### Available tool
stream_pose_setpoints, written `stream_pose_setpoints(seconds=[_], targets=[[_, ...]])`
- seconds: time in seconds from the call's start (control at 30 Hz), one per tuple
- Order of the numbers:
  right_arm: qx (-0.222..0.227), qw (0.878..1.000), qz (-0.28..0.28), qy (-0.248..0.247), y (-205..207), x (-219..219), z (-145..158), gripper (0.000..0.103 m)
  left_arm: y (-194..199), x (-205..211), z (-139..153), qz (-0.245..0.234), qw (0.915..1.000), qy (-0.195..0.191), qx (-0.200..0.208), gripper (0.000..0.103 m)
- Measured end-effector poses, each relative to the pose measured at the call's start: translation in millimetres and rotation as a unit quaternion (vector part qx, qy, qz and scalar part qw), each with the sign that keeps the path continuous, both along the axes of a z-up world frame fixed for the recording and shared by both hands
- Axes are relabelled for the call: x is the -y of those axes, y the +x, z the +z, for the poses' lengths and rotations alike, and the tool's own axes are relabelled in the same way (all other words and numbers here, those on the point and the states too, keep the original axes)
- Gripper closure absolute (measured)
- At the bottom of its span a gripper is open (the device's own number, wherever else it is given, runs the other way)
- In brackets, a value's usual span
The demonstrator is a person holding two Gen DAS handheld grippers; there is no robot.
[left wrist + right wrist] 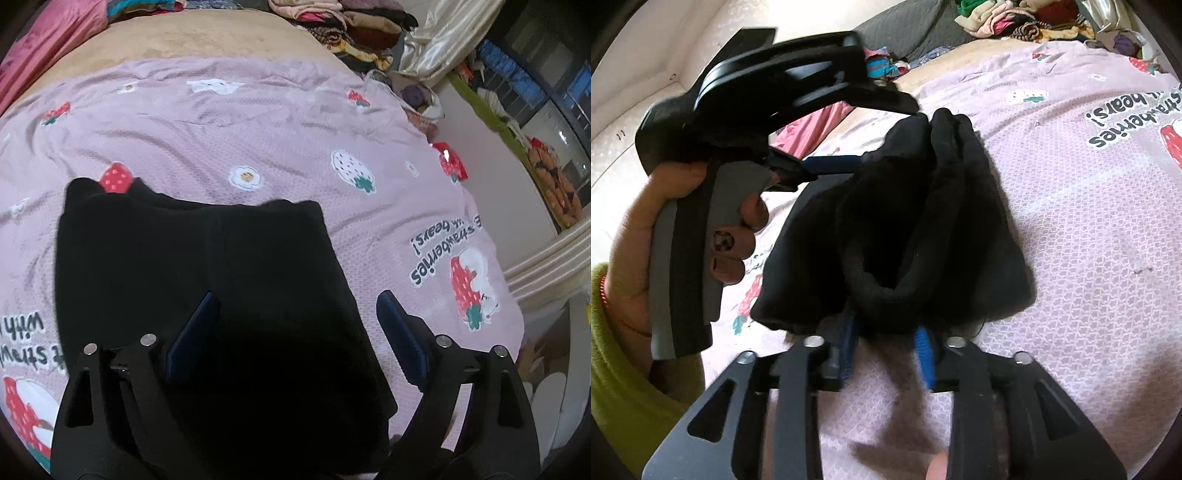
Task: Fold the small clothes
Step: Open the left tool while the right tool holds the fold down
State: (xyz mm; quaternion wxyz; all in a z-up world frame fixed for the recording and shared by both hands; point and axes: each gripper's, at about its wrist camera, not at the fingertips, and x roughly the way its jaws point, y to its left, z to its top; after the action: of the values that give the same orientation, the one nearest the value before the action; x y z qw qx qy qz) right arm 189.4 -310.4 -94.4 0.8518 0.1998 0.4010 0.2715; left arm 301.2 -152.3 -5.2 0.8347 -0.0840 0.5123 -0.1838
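The black garment [221, 295] is cut off by the left wrist view's lower edge; the left gripper [798, 66] is motion-blurred.

Beyond the black garment [207, 280] I see open pink bedspread [258, 122]; heaped clothes [354, 26] block its far edge.

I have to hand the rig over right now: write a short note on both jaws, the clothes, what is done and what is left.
Left gripper: jaws wide open over the black garment, pads clear of it.
Right gripper: jaws partly open around a bunched edge of the garment; whether they grip it is unclear.
Garment lies on the pink strawberry bedspread, doubled over but lumpy.
Unfolded clothes pile waits at the bed's far end.
Left: flatten and finish this fold, then do the pile.
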Motion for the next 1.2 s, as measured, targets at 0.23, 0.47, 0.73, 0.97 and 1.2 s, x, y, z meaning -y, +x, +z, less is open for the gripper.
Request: stream_pose_setpoints(seconds=[0.23, 0.47, 0.73, 0.97, 1.2], targets=[[-0.005, 1.0, 0.013, 0.015, 14.6, 14.4, 25.7, 0.032, -14.1, -39.5, 13.3, 0.031, 0.9986, 0.019, 0.038, 0.017], [-0.032, 0.999, 0.022, -0.011, 81.5, 13.8, 34.5, 0.027, -34.4, -87.2, 2.9, 0.084, 0.9937, 0.048, 0.056, 0.016], [-0.046, 0.997, 0.026, -0.051, 126.2, -12.5, 27.5, 0.054, -44.4, -106.2, -14.9, 0.095, 0.9909, 0.077, 0.056, 0.016], [0.005, 0.997, 0.041, -0.073, 121.3, -14.7, 41.2, 0.084, -46.1, -106.6, -14.3, 0.089, 0.9917, 0.073, 0.057, 0.016], [0.056, 0.992, 0.039, -0.109, 123.2, -5.6, 70.3, 0.084, -52.8, -92.0, -5.9, 0.069, 0.9931, 0.068, 0.067, 0.016]])
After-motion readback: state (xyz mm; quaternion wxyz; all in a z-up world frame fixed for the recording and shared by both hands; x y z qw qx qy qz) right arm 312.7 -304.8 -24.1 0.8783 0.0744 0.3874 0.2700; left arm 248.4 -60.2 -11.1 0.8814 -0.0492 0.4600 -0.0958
